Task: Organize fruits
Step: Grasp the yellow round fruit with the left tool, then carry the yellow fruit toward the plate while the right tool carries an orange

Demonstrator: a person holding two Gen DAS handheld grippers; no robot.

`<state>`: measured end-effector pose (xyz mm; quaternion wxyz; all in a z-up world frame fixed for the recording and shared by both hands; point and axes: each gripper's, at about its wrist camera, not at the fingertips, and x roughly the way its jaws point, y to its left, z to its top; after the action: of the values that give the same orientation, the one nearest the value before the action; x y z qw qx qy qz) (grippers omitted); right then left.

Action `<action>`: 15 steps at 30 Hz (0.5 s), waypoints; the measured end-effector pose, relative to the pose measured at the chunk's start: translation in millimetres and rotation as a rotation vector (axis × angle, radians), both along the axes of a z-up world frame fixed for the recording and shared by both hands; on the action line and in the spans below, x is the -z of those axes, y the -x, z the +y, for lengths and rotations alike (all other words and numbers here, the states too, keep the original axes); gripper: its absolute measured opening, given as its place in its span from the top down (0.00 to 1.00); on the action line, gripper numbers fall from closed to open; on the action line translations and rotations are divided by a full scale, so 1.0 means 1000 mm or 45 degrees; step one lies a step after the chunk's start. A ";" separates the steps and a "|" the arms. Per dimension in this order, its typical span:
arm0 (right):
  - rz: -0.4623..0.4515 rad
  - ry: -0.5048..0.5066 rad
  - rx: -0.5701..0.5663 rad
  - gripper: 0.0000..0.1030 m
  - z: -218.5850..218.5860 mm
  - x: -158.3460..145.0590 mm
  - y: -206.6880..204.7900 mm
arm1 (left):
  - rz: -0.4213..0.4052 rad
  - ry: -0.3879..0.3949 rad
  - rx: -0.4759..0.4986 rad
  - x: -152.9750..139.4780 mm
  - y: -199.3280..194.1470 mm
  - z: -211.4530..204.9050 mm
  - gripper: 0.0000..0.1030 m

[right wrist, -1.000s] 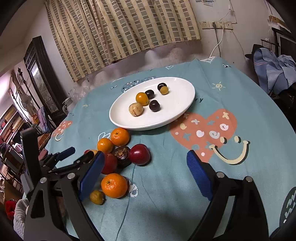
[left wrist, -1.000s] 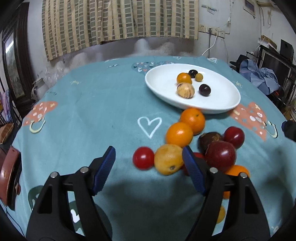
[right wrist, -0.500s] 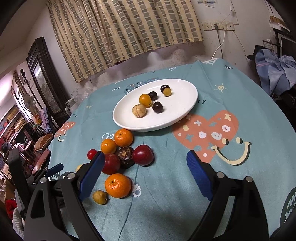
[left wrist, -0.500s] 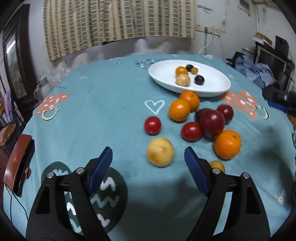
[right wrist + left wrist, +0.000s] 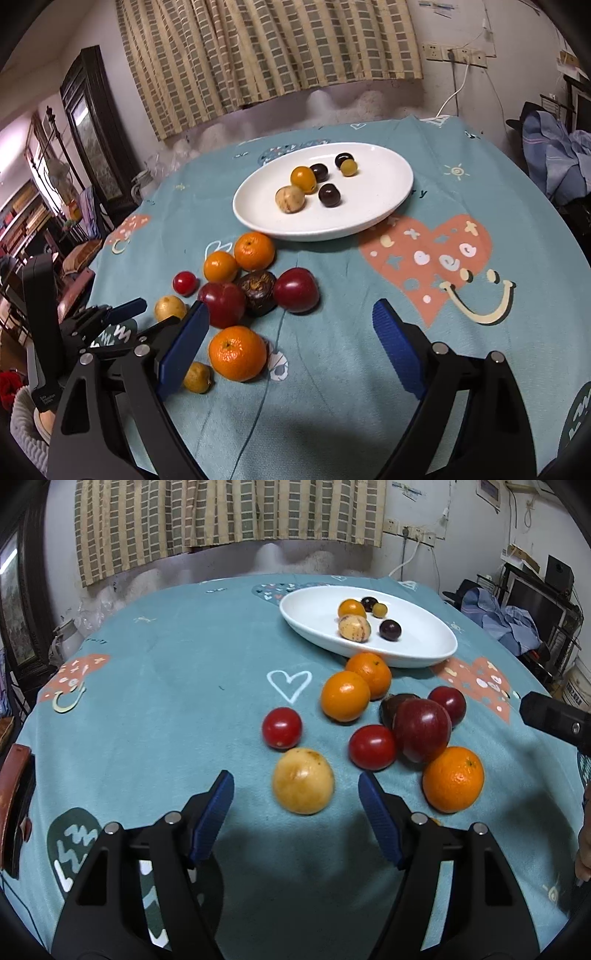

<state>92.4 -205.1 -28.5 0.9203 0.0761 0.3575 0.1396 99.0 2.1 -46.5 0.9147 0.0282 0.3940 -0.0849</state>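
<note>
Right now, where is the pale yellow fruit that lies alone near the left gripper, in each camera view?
Left wrist view: the yellow fruit lies low in the middle, just ahead of the open left gripper.
Right wrist view: the same fruit sits at the left, partly hidden by a gripper finger.
Shared landmark: the small red tomato just beyond it, toward the white plate.

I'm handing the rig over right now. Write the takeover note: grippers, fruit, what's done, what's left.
Left gripper: open, empty, lined up on the yellow fruit between its fingers.
Right gripper: open, empty, above the cloth near the pile.
Plate: holds six small fruits.
Left on the cloth: three oranges, one nearest; two cherry tomatoes; two red plums; a dark fruit; a small yellow one.
Next, probably: grip the yellow fruit and plate it.
</note>
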 end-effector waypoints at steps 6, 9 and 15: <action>0.013 0.026 -0.023 0.13 0.007 0.004 0.000 | 0.074 0.095 0.031 0.007 -0.009 0.005 0.63; 0.012 0.040 -0.035 0.13 0.010 0.005 0.002 | 0.072 0.093 0.032 0.008 -0.011 0.003 0.63; 0.040 0.089 -0.090 0.13 0.024 0.013 0.003 | 0.104 0.117 0.034 0.012 -0.016 0.003 0.64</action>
<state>89.4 -181.0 -41.0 0.9112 0.0334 0.3790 0.1580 115.2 5.2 -58.1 0.8971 -0.0120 0.4261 -0.1162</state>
